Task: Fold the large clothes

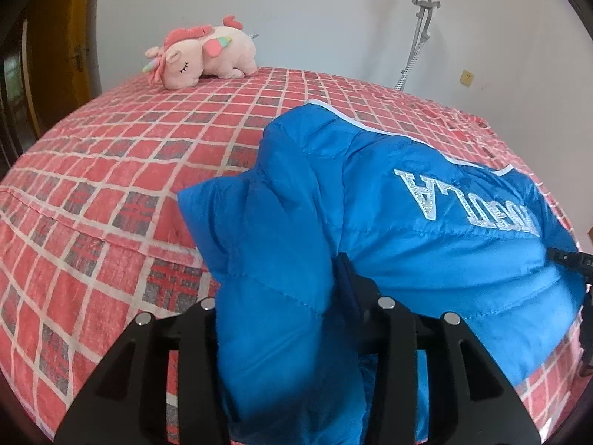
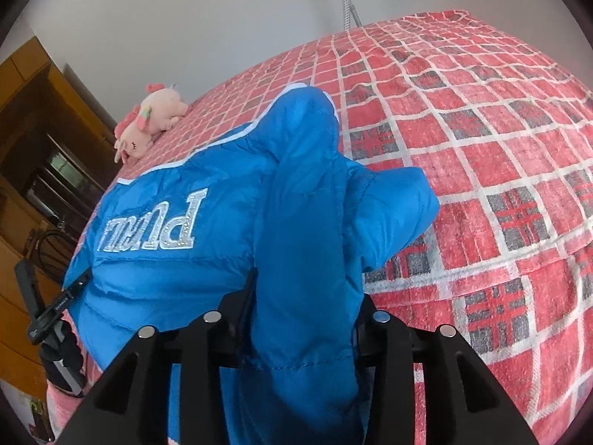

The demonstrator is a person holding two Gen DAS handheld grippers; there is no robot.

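In the left wrist view, a fold of the blue jacket is pinched between the jaws of the left gripper above the checked bed; a plush toy is seen by the wall.

In the right wrist view, another fold of the jacket is clamped by the right gripper, the rest being draped over the bed.
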